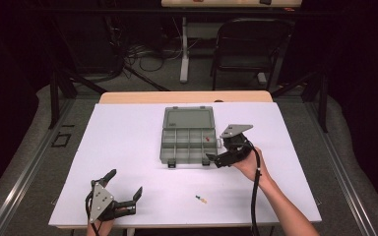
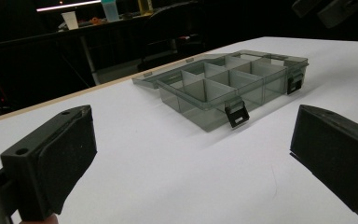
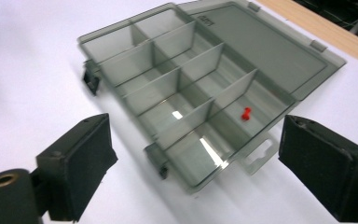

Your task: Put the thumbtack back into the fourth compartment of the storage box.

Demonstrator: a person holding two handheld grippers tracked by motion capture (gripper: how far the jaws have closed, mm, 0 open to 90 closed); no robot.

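A: Where is the organizer box (image 1: pixel 188 145), and how does it lie?

B: It sits in the middle of the white table (image 1: pixel 128 147), a little to the right. Its lid (image 1: pixel 188 118) is thrown back flat on the far side, so box and lid together run near to far. The tray itself runs longer left to right, with its two black latches (image 1: pixel 172 163) on the near edge.

A: Anything in it?

B: A red pushpin (image 3: pixel 246 114) lies in a far compartment near the right end, seen in the high view at (image 1: pixel 207 139). In the right gripper view its head points toward the lid.

A: And the right gripper (image 1: pixel 220 158)?

B: It hangs just beside the box's near right corner, jaws spread wide and holding nothing. In its own view (image 3: pixel 193 170) the box's right end lies between the jaws but beyond them, untouched.

A: The left gripper (image 1: pixel 125 184)?

B: Near the table's near left edge, well apart from the box, jaws wide open and empty. Its view (image 2: pixel 191 154) looks across bare table toward the latches.

A: Anything else on the table?

B: A small pin (image 1: pixel 201 198) with green and yellow ends lies loose on the near side, between the grippers and nearer the right one, its length running left-far to right-near.
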